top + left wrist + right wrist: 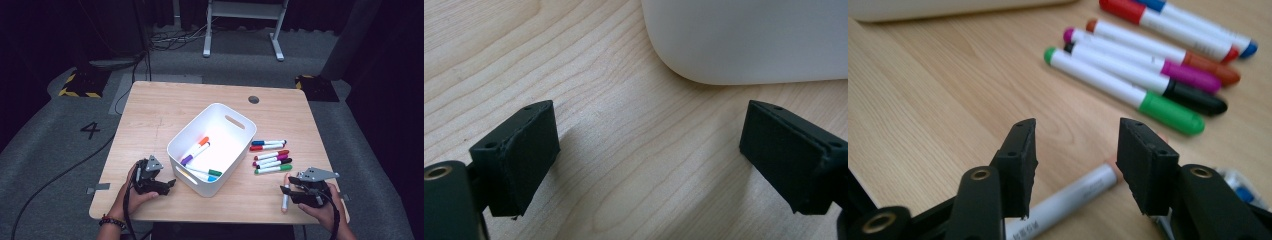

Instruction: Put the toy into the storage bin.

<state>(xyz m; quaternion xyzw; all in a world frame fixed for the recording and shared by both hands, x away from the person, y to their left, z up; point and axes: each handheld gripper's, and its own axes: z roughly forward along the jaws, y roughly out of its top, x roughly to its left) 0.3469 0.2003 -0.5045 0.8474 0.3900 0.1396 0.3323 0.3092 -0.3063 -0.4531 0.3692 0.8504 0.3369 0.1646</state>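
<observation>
Plastic, light and rigid: the pink-capped marker (pixel 285 196) lay loose on the wooden table (pixel 160 110) near its front edge, right of the white bin (pixel 212 147) and apart from the row of six markers (pixel 272 157) beside that bin. Its white barrel (pixel 1063 200) ran slantwise under the right gripper (pixel 1075 150), whose jaws stood partly apart above it without pressing on it, so the marker was free. A smooth round barrel of this kind would likely roll or slip if pinched near the tapered cap; the safer hold seemed the middle of the barrel, jaws square across it. Little force should be needed. The left gripper (pixel 649 135) rested released near the bin's corner, nothing between its jaws, with bare wood beneath
</observation>
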